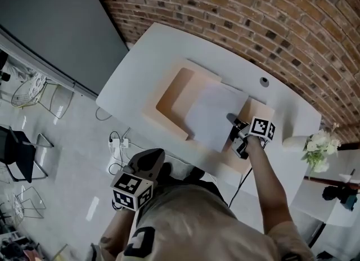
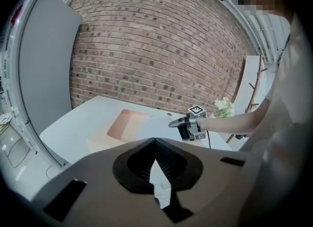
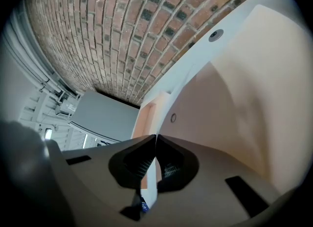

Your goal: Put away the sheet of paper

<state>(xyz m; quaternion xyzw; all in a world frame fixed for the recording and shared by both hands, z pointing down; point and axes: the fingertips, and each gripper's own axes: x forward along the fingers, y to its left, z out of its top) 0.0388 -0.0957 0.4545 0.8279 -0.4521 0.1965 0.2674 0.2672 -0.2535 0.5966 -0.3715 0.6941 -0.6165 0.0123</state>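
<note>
A white sheet of paper (image 1: pixel 212 116) lies slanted over an open tan folder (image 1: pixel 171 98) on the white table (image 1: pixel 146 57). My right gripper (image 1: pixel 232 120) is at the sheet's right edge, turned on its side, jaws shut on that edge. In the right gripper view the jaws meet at the tip (image 3: pixel 155 136), and the pale sheet (image 3: pixel 234 99) spreads away to the right. My left gripper (image 1: pixel 151 160) hangs off the table near the person's body, shut and holding nothing. The left gripper view shows the folder (image 2: pixel 126 123) and the right gripper (image 2: pixel 175 123) beyond its own closed jaws (image 2: pixel 155 139).
A round cable hole (image 1: pixel 264 81) sits in the table behind the folder. White flowers (image 1: pixel 318 146) stand at the table's right end. A power strip with cables (image 1: pixel 118 142) lies on the floor below the near edge. Wire chairs (image 1: pixel 34 91) stand at left, with a brick wall (image 1: pixel 253 7) behind.
</note>
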